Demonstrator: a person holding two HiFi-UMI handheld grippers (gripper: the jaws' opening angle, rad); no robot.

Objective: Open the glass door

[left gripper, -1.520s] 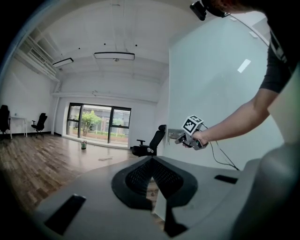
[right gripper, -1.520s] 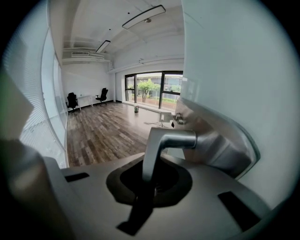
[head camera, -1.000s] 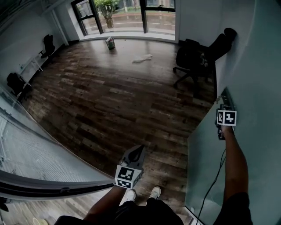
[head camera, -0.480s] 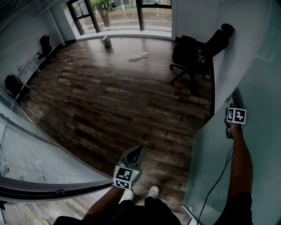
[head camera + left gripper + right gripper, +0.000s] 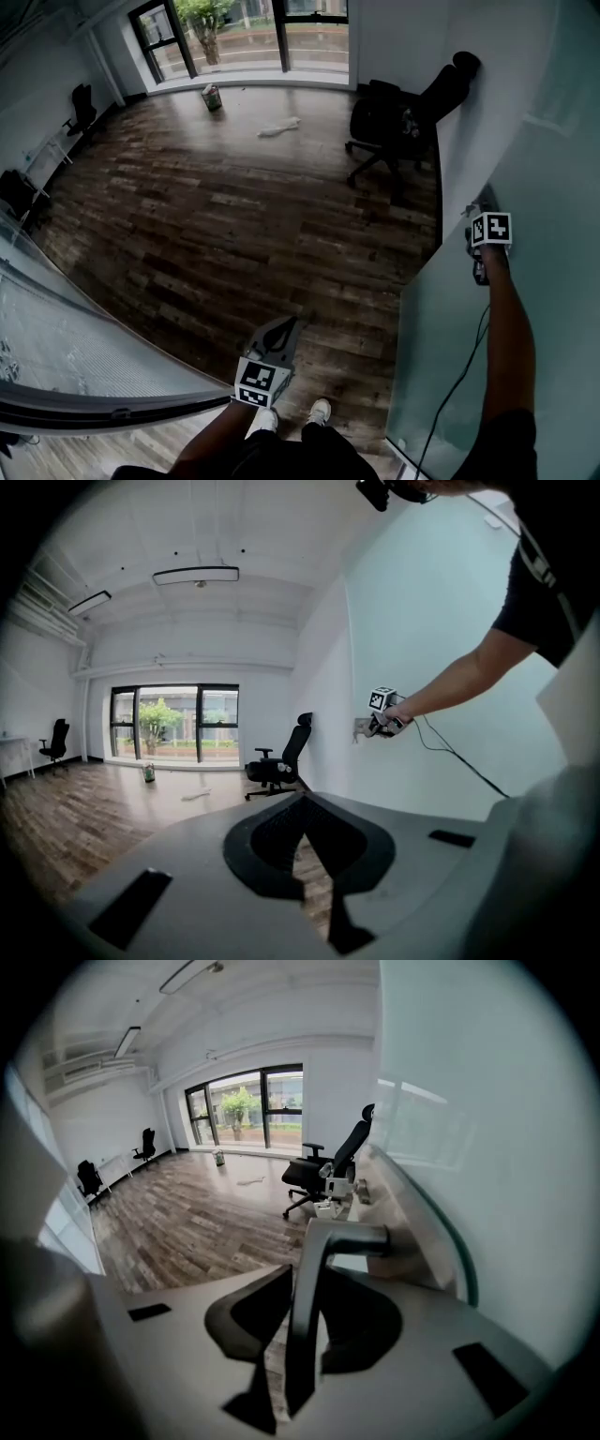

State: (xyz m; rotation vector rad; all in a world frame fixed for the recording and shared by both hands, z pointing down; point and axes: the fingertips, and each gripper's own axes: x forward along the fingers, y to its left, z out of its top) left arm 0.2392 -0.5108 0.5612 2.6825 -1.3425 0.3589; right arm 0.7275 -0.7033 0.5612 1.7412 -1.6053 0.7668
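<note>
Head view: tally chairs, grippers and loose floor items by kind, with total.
Office chairs: 3
Grippers: 2 (left gripper; right gripper, jaws opening around the door handle)
Container on floor: 1
White scrap on floor: 1
Total: 7

Dark wood plank floor (image 5: 216, 216). Black office chair (image 5: 384, 127) against the right wall. Big windows (image 5: 244, 28) at the far end, tree (image 5: 202, 14) outside. Small can (image 5: 212, 97) near the windows, white scrap (image 5: 279, 127) beside it on the floor. Another black chair (image 5: 80, 105) by the left wall.
</note>
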